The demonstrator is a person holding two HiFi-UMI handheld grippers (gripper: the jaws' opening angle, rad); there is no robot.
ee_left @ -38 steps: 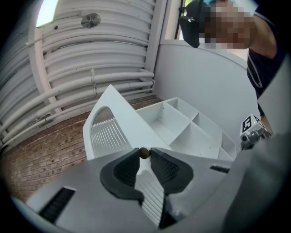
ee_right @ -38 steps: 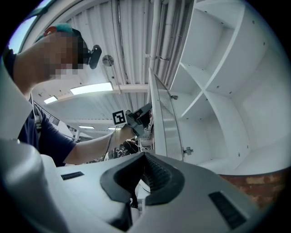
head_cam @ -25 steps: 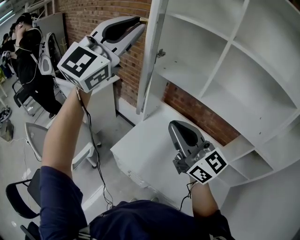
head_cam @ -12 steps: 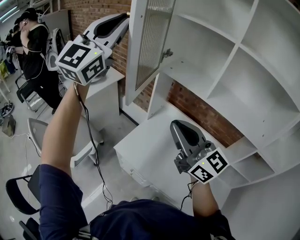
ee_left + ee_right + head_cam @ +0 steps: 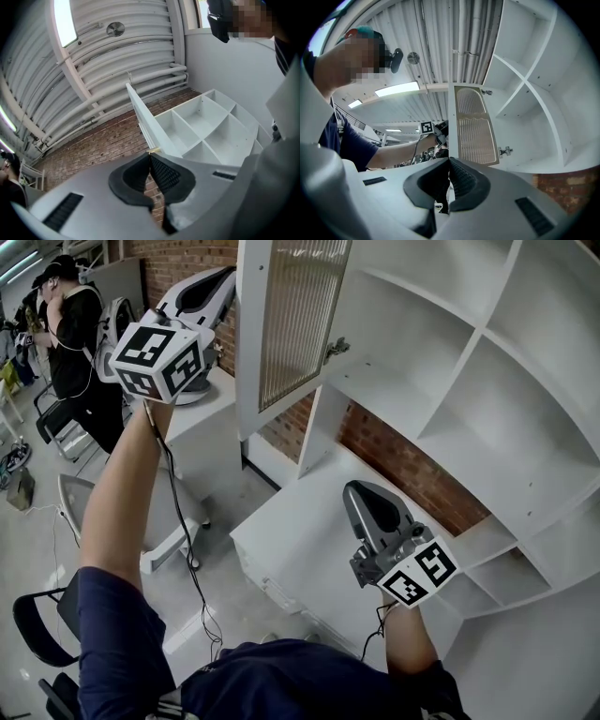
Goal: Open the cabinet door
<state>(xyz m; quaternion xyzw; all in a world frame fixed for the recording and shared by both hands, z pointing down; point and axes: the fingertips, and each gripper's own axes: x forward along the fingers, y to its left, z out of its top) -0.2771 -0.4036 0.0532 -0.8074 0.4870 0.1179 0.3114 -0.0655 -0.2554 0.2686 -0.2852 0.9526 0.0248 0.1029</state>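
Head view: left claw (image 5: 228,274), upper left, jaws just closed with nothing between them (tips beside the door's edge); door (image 5: 291,324) stands open, upper middle, on the cabinet (image 5: 450,362); right claw (image 5: 361,493), lower centre, closed, empty.

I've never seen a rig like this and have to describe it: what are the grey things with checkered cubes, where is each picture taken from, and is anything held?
No robot here: a person holds a two-jaw gripper in each hand; the cubes are part of them. One picture comes from a camera on the person's head, looking down; the other two from cameras riding on the grippers. The left gripper is raised beside the open cabinet door, which has a ribbed glass panel; its jaws have just closed with nothing between them. The right gripper is lower, over the white counter, jaws together and empty. The cabinet shelves look bare.
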